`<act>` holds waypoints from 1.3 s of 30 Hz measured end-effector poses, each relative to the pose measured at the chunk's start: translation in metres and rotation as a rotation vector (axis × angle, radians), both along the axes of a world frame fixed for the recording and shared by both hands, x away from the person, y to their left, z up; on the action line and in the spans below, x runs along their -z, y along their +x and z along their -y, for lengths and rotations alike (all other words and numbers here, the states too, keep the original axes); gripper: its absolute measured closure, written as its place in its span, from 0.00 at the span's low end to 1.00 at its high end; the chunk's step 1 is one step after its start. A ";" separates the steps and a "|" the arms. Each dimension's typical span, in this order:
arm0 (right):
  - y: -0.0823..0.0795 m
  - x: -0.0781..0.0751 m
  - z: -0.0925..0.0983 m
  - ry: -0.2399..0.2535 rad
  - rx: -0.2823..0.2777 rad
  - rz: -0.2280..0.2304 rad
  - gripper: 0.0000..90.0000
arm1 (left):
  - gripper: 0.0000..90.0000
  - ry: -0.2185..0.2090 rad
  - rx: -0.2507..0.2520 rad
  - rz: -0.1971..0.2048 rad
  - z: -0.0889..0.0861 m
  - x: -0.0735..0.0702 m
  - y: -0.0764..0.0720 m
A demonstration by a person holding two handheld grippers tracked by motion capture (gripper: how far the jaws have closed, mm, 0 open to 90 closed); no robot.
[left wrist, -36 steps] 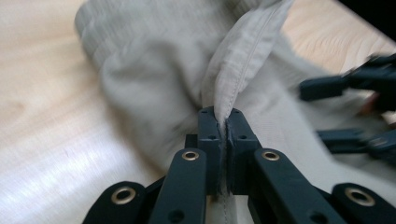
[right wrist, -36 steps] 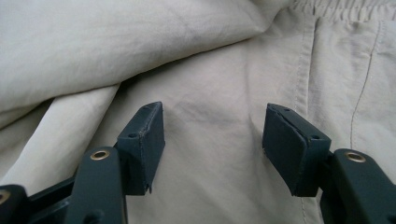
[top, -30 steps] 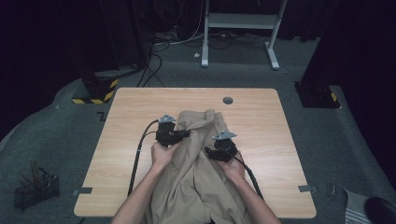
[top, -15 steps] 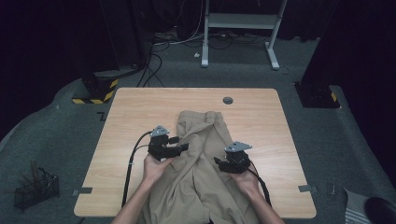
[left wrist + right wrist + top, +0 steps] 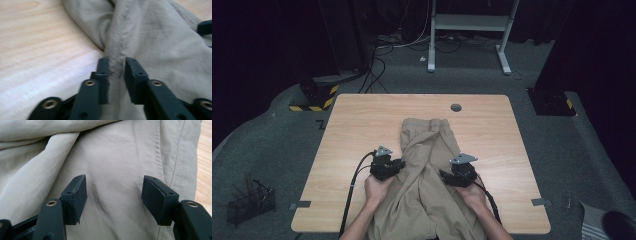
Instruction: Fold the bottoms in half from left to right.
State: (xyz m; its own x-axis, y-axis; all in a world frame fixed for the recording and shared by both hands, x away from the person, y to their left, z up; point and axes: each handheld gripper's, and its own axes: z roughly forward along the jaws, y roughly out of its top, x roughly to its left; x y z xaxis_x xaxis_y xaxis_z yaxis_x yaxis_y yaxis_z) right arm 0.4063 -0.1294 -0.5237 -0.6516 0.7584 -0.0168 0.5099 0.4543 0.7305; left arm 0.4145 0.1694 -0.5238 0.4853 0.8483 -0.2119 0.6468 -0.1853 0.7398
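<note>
You are working over a rectangular light wooden table [image 5: 357,130], and a crumpled pair of beige cotton trousers [image 5: 427,165] is lying between your two tools and stretching away from them toward the far edge, with the near part hanging off the edge beside your forearms.

Your left gripper [image 5: 116,68] is sitting at the left margin of the garment, low over the tabletop. Its jaws have just been closing, and they are now standing narrow with a raised seam fold of the beige cloth caught between the pads [image 5: 103,72], which are pressing on it from both sides. Your left hand [image 5: 378,187] is wrapping the black body from behind, forearm running in from the near edge.

Your right gripper [image 5: 115,195] is hovering over the right half of the fabric, jaws standing wide apart and gripping nothing; smooth cloth is lying beyond them. Your right hand [image 5: 472,192] is cupping its body, the jaws angling inward toward the left tool.
</note>
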 end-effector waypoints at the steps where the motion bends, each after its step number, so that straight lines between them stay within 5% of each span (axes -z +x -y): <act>1: 0.003 0.000 -0.002 -0.001 0.007 0.004 0.41 | 0.89 0.021 0.001 0.005 0.000 -0.001 0.005; 6: 0.021 0.000 -0.015 0.000 0.054 0.003 0.41 | 0.96 0.059 -0.037 -0.022 -0.008 -0.007 0.034; 9: 0.029 0.000 -0.021 0.000 0.068 0.001 0.41 | 0.98 -0.011 -0.045 -0.007 -0.015 -0.020 0.036; 14: 0.032 0.000 -0.021 0.000 0.064 -0.002 0.42 | 0.98 -0.131 0.055 0.062 -0.011 -0.048 0.014; 18: 0.022 -0.004 -0.017 0.006 0.056 0.001 0.43 | 0.97 -0.143 0.159 0.042 0.014 -0.047 0.006; 22: 0.009 -0.011 -0.012 0.008 0.030 0.029 0.43 | 0.75 -0.093 0.147 0.061 0.023 -0.045 0.005; 27: -0.007 -0.017 0.002 0.024 -0.004 0.032 0.43 | 0.49 -0.010 0.081 0.109 0.008 -0.048 -0.012; 34: -0.016 -0.005 0.006 -0.007 -0.032 -0.012 0.43 | 0.44 0.056 0.015 0.033 -0.006 -0.018 -0.018; 39: -0.013 -0.001 -0.001 -0.016 -0.021 0.010 0.42 | 0.50 0.118 -0.026 0.045 -0.001 -0.001 -0.007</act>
State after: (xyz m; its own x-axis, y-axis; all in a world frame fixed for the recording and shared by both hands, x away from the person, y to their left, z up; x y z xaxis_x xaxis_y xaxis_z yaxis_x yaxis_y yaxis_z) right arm 0.3938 -0.1284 -0.5230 -0.6673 0.7439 -0.0358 0.4924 0.4767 0.7283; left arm 0.4077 0.1703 -0.5223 0.4699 0.8783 -0.0886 0.6190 -0.2563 0.7424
